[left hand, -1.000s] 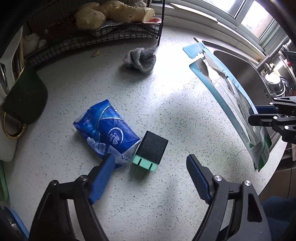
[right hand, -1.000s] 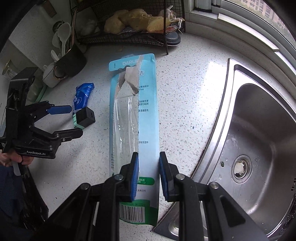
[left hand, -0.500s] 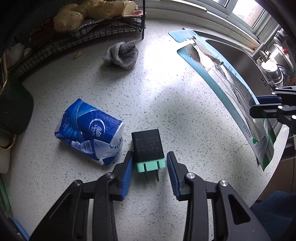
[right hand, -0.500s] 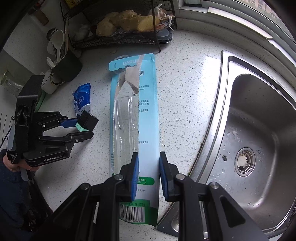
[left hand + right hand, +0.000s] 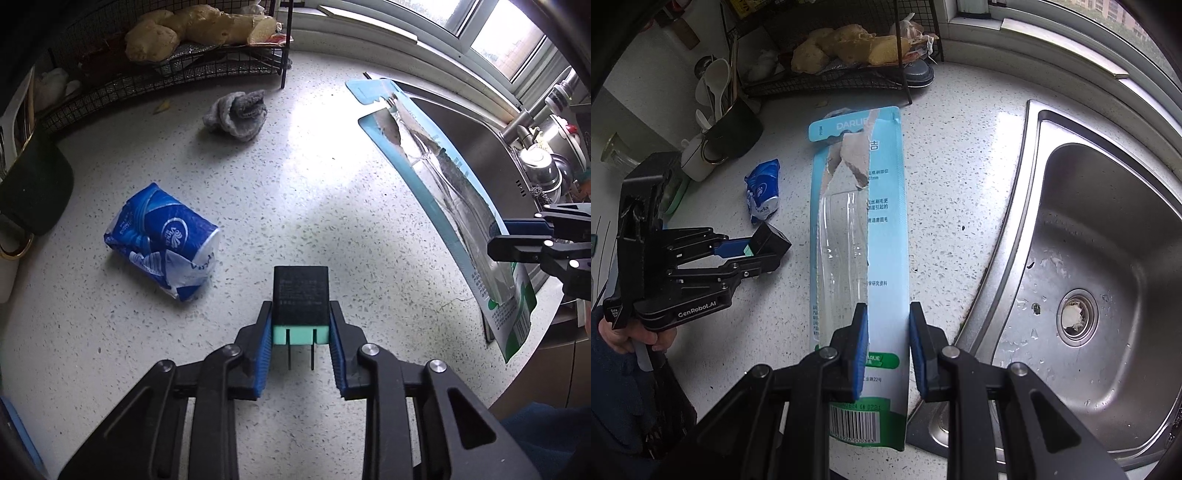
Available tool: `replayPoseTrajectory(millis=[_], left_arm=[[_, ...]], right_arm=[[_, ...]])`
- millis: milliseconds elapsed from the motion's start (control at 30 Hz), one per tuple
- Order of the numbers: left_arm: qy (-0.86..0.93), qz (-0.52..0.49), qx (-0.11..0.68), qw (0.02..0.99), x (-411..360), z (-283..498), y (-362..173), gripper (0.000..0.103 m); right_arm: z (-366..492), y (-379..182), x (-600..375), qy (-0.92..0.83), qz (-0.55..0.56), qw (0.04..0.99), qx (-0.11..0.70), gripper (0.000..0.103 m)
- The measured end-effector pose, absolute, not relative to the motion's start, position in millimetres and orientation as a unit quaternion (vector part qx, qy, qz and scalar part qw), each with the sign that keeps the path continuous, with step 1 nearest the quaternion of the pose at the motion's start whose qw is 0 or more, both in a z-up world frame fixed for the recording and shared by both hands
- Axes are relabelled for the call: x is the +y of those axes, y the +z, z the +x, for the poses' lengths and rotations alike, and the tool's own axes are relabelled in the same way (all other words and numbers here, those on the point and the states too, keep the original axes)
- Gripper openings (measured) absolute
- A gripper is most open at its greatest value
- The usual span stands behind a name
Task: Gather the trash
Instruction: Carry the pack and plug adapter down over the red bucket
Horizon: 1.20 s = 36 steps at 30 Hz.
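Note:
A black charger plug with a mint-green base and two prongs sits between the blue pads of my left gripper. The jaws are closing and the pads press on the green base; from the right wrist view the plug is just above the speckled counter. My right gripper is shut on the lower end of a long torn toothbrush package, light blue with a clear blister, held out over the counter edge. A crumpled blue tissue wrapper lies left of the plug.
A grey rag lies near a black wire rack holding ginger at the back. A dark mug stands at the left. The steel sink is on the right. A person's hand holds the left gripper.
My left gripper moved up to the plug and its jaws narrowed from wide apart to pressing on the green base. The right gripper kept its hold on the package without moving.

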<state>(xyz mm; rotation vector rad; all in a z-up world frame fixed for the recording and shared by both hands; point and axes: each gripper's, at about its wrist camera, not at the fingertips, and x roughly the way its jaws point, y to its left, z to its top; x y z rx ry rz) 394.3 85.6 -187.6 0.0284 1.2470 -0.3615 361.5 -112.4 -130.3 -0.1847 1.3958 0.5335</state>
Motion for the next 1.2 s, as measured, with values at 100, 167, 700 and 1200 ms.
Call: replayPoseTrajectory(millis=[100, 167, 700, 1200], left_arm=[[-0.172, 0.014, 0.575, 0.799, 74, 383, -177, 0.026], [-0.169, 0.015, 0.57, 0.804, 64, 374, -170, 0.026], [-0.137, -0.001, 0.538, 0.832, -8, 251, -124, 0.026], [-0.098, -0.024, 0.555, 0.826, -85, 119, -143, 0.026]], right_arm=[[352, -127, -116, 0.246, -0.085, 0.73, 0.632, 0.019], [346, -123, -119, 0.25, -0.086, 0.73, 0.631, 0.019], [265, -80, -178, 0.311, -0.107, 0.737, 0.591, 0.019], [169, -82, -243, 0.351, -0.124, 0.711, 0.597, 0.019]])
